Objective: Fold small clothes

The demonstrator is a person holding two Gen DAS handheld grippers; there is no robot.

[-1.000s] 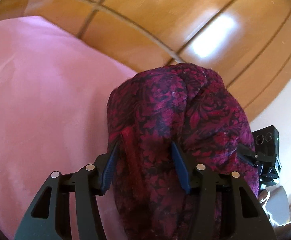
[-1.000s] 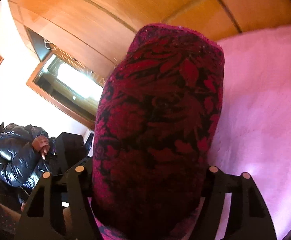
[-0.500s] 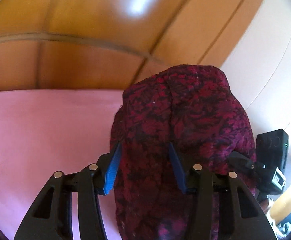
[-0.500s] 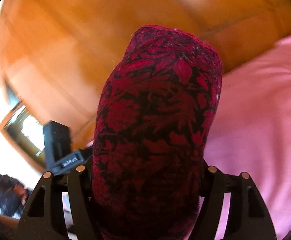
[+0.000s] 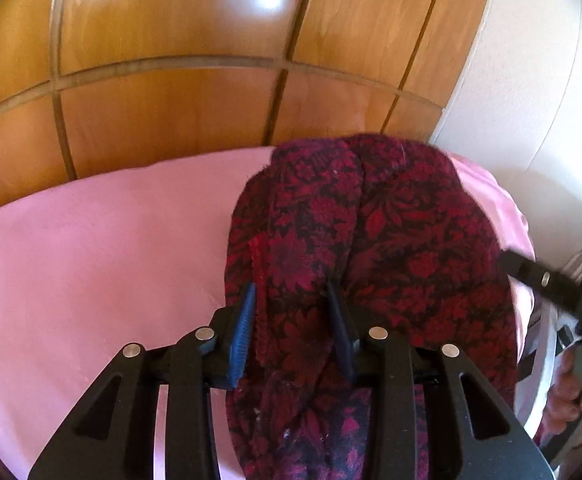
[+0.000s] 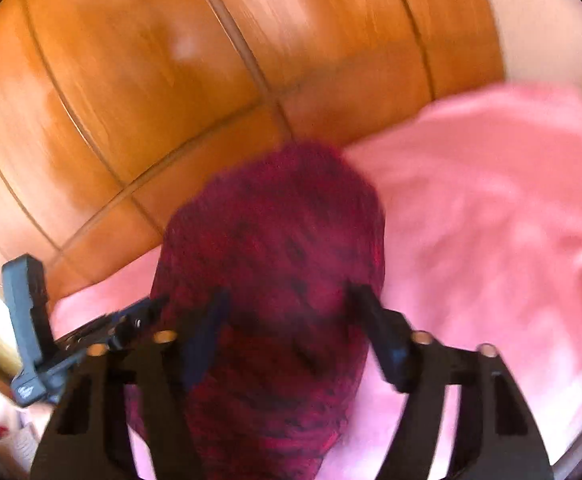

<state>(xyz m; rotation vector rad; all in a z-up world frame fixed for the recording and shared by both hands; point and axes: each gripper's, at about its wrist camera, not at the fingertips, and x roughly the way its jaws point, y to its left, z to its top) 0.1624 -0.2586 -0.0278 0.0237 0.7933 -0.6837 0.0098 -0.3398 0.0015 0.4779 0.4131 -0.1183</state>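
Note:
A dark red and black floral garment (image 5: 371, 248) hangs bunched over both grippers above a pink bed sheet (image 5: 91, 264). My left gripper (image 5: 291, 308) has its blue-padded jaws partly apart with a fold of the garment between them. In the right wrist view, blurred by motion, the same garment (image 6: 275, 272) drapes over my right gripper (image 6: 287, 304), whose jaws stand wide with cloth between them. Each gripper shows at the edge of the other's view: the right gripper (image 5: 547, 284) at the right, the left gripper (image 6: 31, 320) at the left.
A wooden panelled headboard (image 5: 195, 80) rises behind the bed. A white wall (image 5: 531, 80) stands to the right. The pink sheet (image 6: 491, 208) is rumpled on the right side. A hand (image 5: 571, 384) grips the right tool.
Both grippers have tilted down towards the bed with the garment, so more pink sheet shows. The right gripper's jaws now stand wider apart and its view is blurred by motion.

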